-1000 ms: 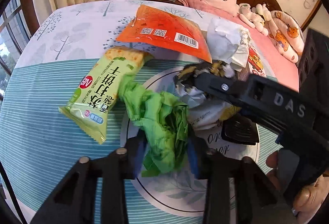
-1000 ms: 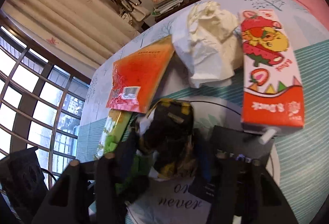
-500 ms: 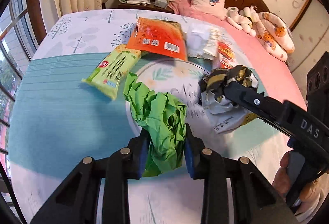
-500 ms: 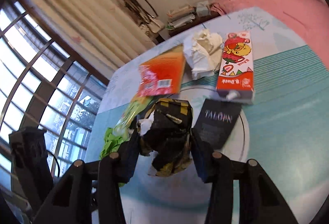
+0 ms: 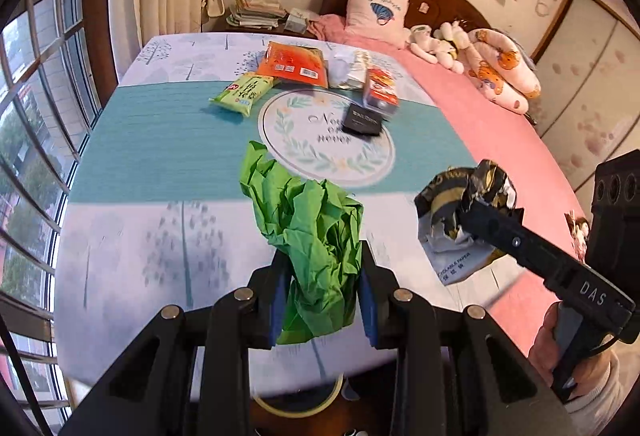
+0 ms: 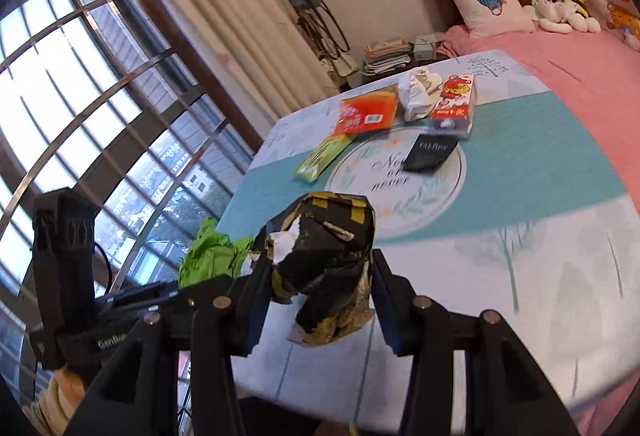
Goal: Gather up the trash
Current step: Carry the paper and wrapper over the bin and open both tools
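Carrying trash off the table (image 5: 132, 220): left gripper (image 5: 322, 300) clamps crumpled green paper (image 5: 308, 228), right gripper (image 6: 316, 300) clamps black-yellow wrapper (image 6: 324, 260) (both above table's near edge). Next: locate bin, release.

Crumpled matt green paper (image 5: 308, 236); glossy, creased black wrapper (image 6: 324, 260).

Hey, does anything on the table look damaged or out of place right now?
Nothing spilled or broken. The leftover trash sits at the table's far end, where the crumpled white paper is wadded up and the juice carton lies on its side.
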